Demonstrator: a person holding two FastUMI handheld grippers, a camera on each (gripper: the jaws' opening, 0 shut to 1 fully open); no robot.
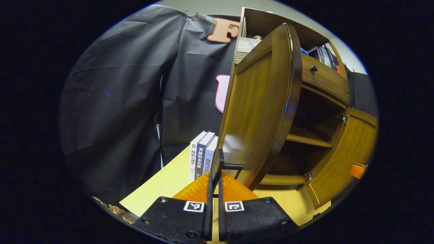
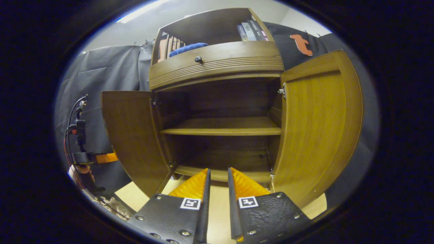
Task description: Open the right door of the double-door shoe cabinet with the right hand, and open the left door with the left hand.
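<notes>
So the left gripper (image 1: 214,176) is sitting with its two fingers nearly pressed together, just a thin slit showing between them. In the left gripper view they're clamping on the dark handle (image 1: 230,166) sticking off the bottom edge of the left door (image 1: 261,112), or at least that's how it's looking, since the handle bar is running right into the fingertips. That door is swung wide, standing edge-on right in front of the camera.

Just beside the door, three books (image 1: 203,154) are standing upright on the light wooden table (image 1: 162,186), well to the outside of the cabinet.

The right gripper (image 2: 218,176) is hanging free with its fingers a bit apart, a clear gap between them and nothing pinched. It's pointing straight into the shoe cabinet (image 2: 217,67), hovering over the table just in front of the bottom shelf.

In the right gripper view both doors are standing open: the right door (image 2: 318,122) swung out on its hinges, the left one angled out on the other side. Inside, a middle shelf (image 2: 223,128) is sitting bare. Above it there's a drawer with a small dark knob (image 2: 198,59), and up top an open compartment holding some books (image 2: 251,30) and something blue (image 2: 188,48).
</notes>
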